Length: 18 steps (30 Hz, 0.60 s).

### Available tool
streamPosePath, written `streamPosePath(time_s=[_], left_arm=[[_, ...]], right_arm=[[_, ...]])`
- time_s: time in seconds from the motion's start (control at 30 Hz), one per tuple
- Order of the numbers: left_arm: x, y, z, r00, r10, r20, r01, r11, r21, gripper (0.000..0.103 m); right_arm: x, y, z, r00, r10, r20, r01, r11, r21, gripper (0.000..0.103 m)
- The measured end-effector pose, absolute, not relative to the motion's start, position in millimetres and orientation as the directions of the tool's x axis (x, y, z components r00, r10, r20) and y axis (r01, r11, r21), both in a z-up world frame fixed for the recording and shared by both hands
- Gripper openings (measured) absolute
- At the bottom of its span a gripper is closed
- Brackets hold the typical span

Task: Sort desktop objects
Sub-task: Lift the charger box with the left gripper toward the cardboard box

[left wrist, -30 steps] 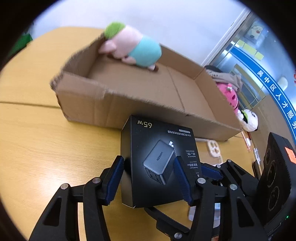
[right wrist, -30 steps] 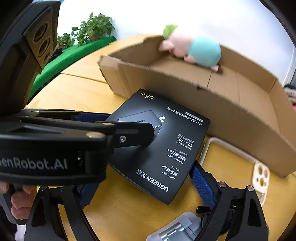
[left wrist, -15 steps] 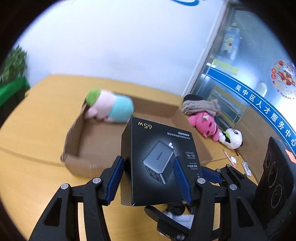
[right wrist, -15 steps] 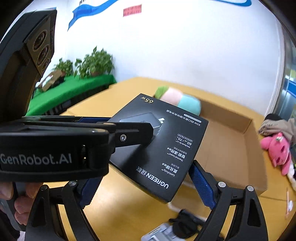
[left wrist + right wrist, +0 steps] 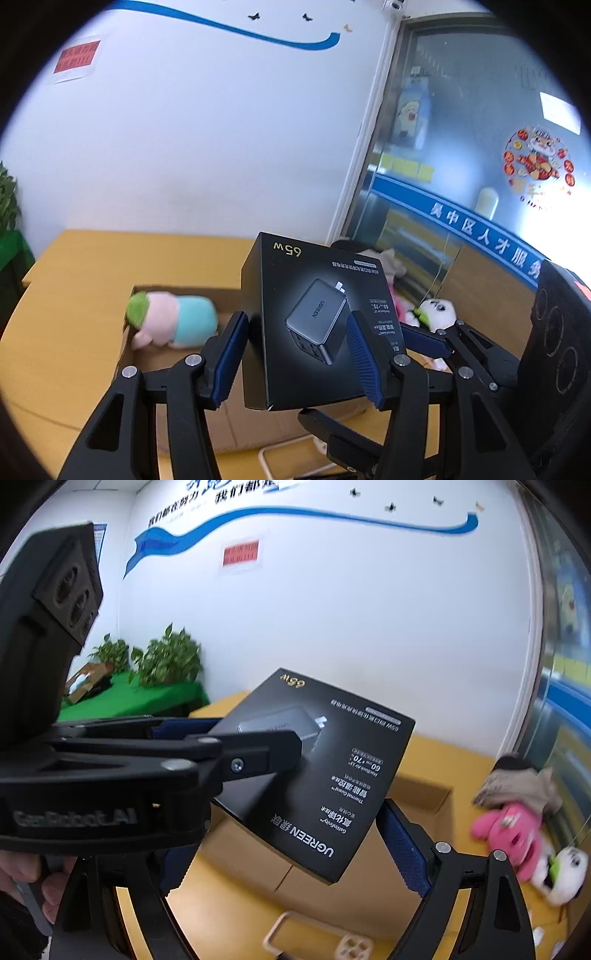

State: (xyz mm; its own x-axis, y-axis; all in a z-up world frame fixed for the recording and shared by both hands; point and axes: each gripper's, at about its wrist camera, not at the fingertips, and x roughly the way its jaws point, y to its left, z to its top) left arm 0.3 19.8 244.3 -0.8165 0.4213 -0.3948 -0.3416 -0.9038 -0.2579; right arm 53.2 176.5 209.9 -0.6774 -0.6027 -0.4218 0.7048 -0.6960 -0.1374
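Left wrist view: left gripper (image 5: pixel 295 350) clamps the black charger box (image 5: pixel 314 325) by its two side edges, lifted above the cardboard box (image 5: pixel 166 363) holding a plush toy (image 5: pixel 170 321).

Right wrist view: right gripper (image 5: pixel 288 845) also straddles the charger box (image 5: pixel 325 775), its long axis pointing away; whether these jaws press on it is unclear.

Lifted clear of the yellow wooden table (image 5: pixel 66 332): black cardboard charger box (image 5: pixel 317 325), formerly resting flat on it, now in the air above the open brown cardboard box (image 5: pixel 229 417). Both views risen with it; carton with pink-and-teal plush toy (image 5: pixel 170 321) dropped low in frame, white wall filling the top.
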Motion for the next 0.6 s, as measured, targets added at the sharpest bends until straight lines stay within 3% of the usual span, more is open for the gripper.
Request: streamPosePath(time_s=[0.3, 0.6], left_arm=[[-24, 38, 279, -0.824, 0.435, -0.363, -0.369, -0.898, -0.238, 0.052], [-64, 43, 292, -0.824, 0.429, -0.371, -0.369, -0.902, -0.224, 0.052]], right_arm=[[21, 180, 251, -0.716, -0.593, -0.368, 0.682, -0.706, -0.19, 0.094], [-17, 172, 261, -0.714, -0.592, -0.374, 0.686, -0.699, -0.204, 0.094]])
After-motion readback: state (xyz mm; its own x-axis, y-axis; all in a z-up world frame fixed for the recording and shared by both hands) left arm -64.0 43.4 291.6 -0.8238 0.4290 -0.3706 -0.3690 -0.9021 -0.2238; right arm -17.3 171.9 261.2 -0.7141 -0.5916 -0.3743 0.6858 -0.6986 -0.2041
